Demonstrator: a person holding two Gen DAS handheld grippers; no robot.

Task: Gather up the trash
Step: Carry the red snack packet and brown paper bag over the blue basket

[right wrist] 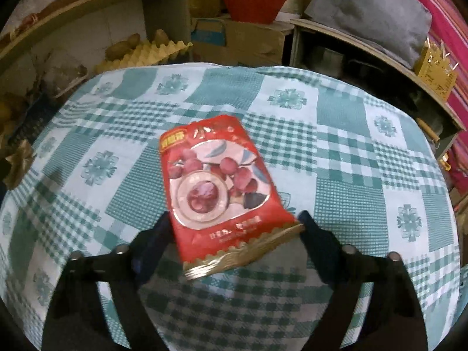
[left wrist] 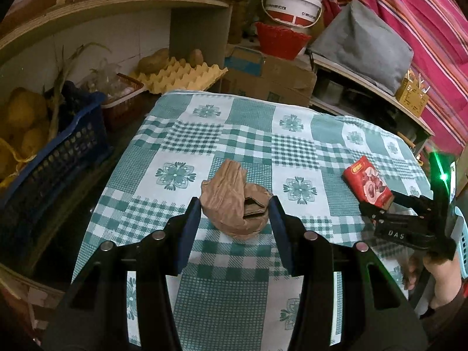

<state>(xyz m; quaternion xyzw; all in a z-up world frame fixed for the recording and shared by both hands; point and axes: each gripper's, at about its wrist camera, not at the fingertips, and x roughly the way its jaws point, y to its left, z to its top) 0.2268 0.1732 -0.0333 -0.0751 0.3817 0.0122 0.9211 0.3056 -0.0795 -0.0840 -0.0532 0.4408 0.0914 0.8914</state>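
Observation:
A crumpled brown paper bag [left wrist: 234,201] lies on the green-and-white checked tablecloth [left wrist: 248,134]. My left gripper [left wrist: 235,204] is open, with its fingers on either side of the bag. A red snack packet [right wrist: 216,181] lies flat on the cloth; it also shows in the left wrist view [left wrist: 368,182]. My right gripper [right wrist: 234,222] is open around the packet's near gold-edged end, and it shows in the left wrist view [left wrist: 380,207] at the right. The paper bag shows at the far left edge of the right wrist view [right wrist: 19,163].
A blue crate [left wrist: 58,158] with produce and a small red basket [left wrist: 122,102] stand left of the table. An egg tray [left wrist: 181,76], cardboard boxes [left wrist: 269,79], a red basket [left wrist: 280,41] and a white bucket [left wrist: 292,3] stand behind. A light blue basket [left wrist: 462,242] sits at right.

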